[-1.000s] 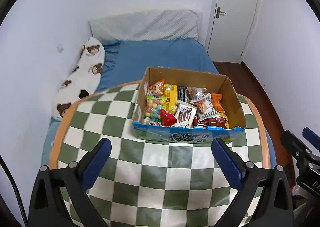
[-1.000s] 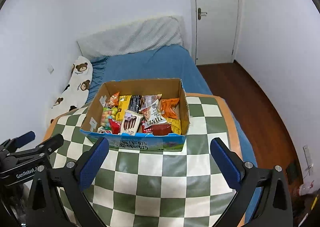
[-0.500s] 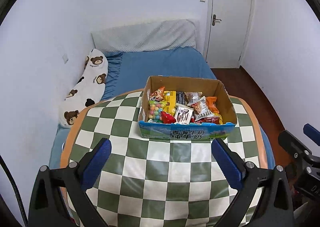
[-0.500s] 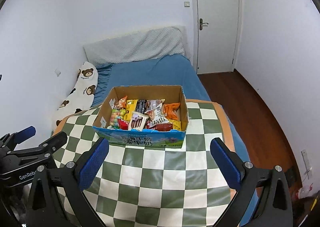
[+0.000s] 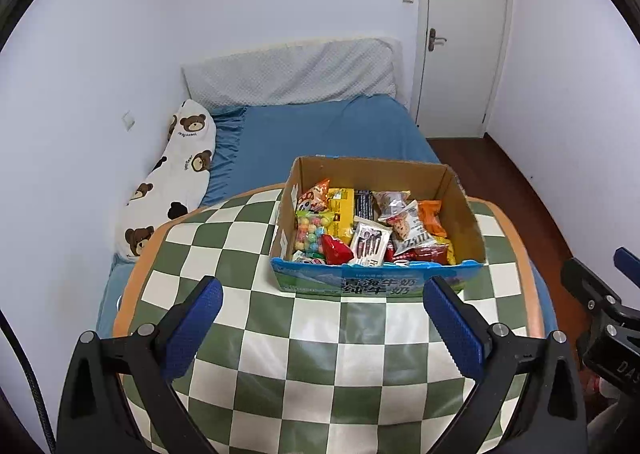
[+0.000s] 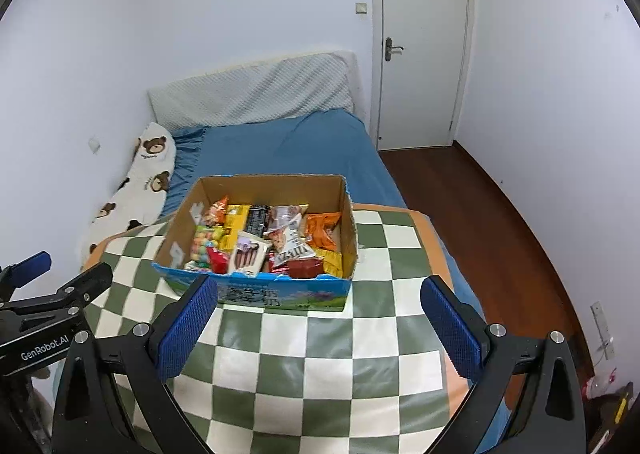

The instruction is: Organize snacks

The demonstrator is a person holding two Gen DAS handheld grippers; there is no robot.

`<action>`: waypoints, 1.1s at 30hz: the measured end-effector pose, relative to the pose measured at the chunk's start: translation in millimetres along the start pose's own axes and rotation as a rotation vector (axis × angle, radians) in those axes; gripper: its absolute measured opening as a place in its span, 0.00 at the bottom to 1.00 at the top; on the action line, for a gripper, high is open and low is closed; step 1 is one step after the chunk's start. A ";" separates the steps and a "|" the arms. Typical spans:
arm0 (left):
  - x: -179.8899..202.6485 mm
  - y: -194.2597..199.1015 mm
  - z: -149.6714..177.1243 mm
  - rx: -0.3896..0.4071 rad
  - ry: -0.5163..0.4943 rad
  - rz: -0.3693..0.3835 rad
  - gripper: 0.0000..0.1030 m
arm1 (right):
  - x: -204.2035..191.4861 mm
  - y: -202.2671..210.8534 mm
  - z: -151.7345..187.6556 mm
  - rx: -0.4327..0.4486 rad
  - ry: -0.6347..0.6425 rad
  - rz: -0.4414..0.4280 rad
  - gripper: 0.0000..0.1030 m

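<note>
Both views have pulled back and risen over the last second, so the cardboard box [image 5: 378,230] of snacks [image 5: 368,230] now sits smaller, in the middle of the frame on the checkered table [image 5: 320,354]. The left hand-held gripper [image 5: 322,328] and right hand-held gripper [image 6: 318,328] are both spread wide with nothing between their blue pads, low in their frames and well short of the box. Judging by this retreat, sorting has not begun or is finished.
</note>
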State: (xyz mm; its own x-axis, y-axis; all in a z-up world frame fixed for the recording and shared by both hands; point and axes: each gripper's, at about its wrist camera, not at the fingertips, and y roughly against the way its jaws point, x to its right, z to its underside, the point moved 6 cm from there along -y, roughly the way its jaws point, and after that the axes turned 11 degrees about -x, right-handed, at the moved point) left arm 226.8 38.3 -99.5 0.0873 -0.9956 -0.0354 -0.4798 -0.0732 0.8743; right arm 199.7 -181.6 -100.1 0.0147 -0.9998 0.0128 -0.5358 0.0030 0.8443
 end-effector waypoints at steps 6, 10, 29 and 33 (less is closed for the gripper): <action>2.4 -36.0 -10.8 -0.059 0.009 0.005 1.00 | 4.3 -33.4 -10.9 -0.028 -0.015 0.023 1.00; 4.1 -55.7 -18.3 -0.086 0.007 -0.007 1.00 | 6.5 -54.2 -17.3 -0.048 -0.019 0.041 1.00; 7.4 -91.0 -33.1 -0.132 -0.007 -0.011 1.00 | 4.1 -98.1 -28.0 -0.106 -0.028 0.049 1.00; 8.2 -89.7 -34.1 -0.124 -0.009 -0.015 1.00 | 4.4 -98.7 -27.9 -0.111 -0.034 0.048 1.00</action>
State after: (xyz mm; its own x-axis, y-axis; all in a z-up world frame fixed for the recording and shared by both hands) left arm 300.3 38.7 -161.7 0.0855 -0.9949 -0.0527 -0.3663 -0.0806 0.9270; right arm 276.2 -185.7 -168.4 -0.0389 -0.9985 0.0384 -0.4380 0.0515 0.8975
